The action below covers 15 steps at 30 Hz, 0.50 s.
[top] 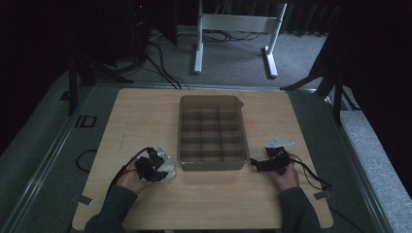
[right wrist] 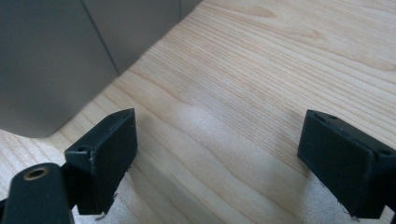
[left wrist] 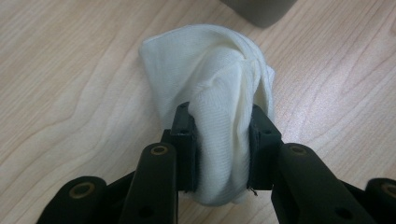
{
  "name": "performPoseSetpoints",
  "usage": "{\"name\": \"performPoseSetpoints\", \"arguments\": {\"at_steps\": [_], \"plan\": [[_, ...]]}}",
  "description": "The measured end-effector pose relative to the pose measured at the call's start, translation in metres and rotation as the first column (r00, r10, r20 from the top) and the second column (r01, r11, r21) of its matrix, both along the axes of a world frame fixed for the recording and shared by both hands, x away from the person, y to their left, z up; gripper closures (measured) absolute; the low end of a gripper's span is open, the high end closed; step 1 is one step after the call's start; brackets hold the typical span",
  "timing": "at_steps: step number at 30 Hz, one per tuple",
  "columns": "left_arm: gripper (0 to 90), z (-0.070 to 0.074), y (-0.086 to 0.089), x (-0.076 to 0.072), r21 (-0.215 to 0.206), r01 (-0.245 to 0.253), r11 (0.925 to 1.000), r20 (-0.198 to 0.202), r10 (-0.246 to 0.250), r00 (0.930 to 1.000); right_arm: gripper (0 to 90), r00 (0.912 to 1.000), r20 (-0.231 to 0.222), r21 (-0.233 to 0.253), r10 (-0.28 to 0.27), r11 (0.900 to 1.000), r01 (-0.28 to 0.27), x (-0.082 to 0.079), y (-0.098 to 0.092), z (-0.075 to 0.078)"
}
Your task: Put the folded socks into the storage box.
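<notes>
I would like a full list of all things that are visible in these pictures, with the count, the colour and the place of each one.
white sock: 1, white, bunched up on the table near the tray's near left corner, pinched between the left gripper's jaws
divided tray: 1, grey translucent, middle of the table, its compartments look empty
table: 1, light wood top
white frame: 1, white, on the carpet beyond the table
cables: several, black, on the floor at the far left
left gripper: 1, black, near left of the tray, shut on the sock
right gripper: 1, black, near right of the tray, jaws wide apart over bare wood
hands: 2, at the near edge, one on each gripper, dark sleeves
</notes>
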<state>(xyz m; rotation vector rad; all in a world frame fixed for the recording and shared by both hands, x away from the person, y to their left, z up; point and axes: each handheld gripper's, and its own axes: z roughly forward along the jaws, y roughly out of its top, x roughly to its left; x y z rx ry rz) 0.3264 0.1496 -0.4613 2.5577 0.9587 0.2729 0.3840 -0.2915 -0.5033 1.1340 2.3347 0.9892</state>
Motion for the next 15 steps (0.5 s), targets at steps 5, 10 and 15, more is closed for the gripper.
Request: {"name": "performPoseSetpoints", "arguments": {"at_steps": [5,10,15], "plan": [[70.3,0.006,0.005,-0.001,-0.022,0.004,0.9998,0.006,-0.004,1.0000,11.6,1.0000,0.000,0.000,0.000,1.000,0.000,0.000,0.000,0.000],[70.3,0.011,0.008,-0.002,-0.042,0.014,0.9990,0.011,-0.013,0.9999,11.6,1.0000,0.000,0.000,0.000,1.000,0.000,0.000,0.000,0.000],[70.2,0.018,0.010,-0.002,-0.056,0.018,0.9982,0.022,-0.017,0.9996,11.6,1.0000,0.000,0.000,0.000,1.000,0.000,0.000,0.000,0.000]]}}
